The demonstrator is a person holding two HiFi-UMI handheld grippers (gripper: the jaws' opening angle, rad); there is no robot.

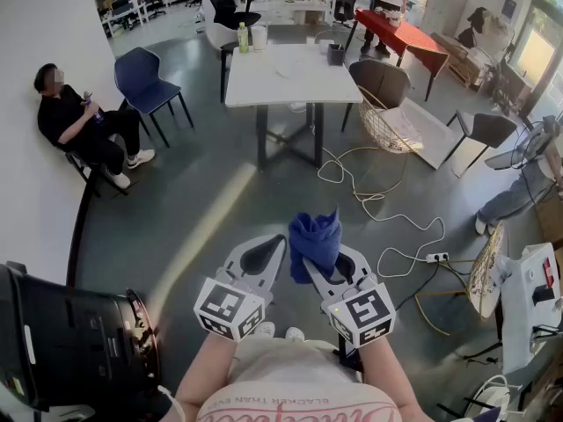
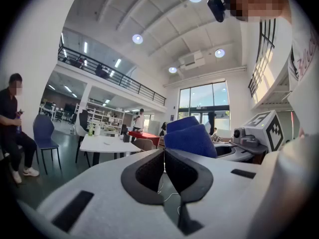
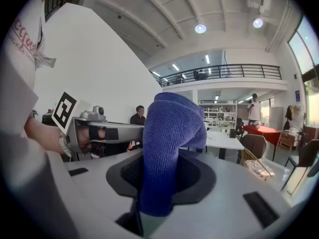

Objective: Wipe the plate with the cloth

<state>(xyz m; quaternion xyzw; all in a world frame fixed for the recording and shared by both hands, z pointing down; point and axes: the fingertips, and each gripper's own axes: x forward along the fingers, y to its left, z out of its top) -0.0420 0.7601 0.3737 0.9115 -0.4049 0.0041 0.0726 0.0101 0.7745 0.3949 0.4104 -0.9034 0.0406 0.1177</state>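
A folded blue cloth stands up out of my right gripper, whose jaws are shut on it. In the right gripper view the cloth fills the middle, pinched between the dark pads. My left gripper is held close beside it at the left, jaws shut with nothing between them; in the left gripper view its jaws meet, and the cloth shows just beyond to the right. Both grippers hang in the air above the floor, held in front of the person's body. No plate is in any view.
A white table with a bottle and cups stands ahead, with chairs around it. A seated person is at the left wall. Cables trail over the floor to the right. A black machine sits at lower left.
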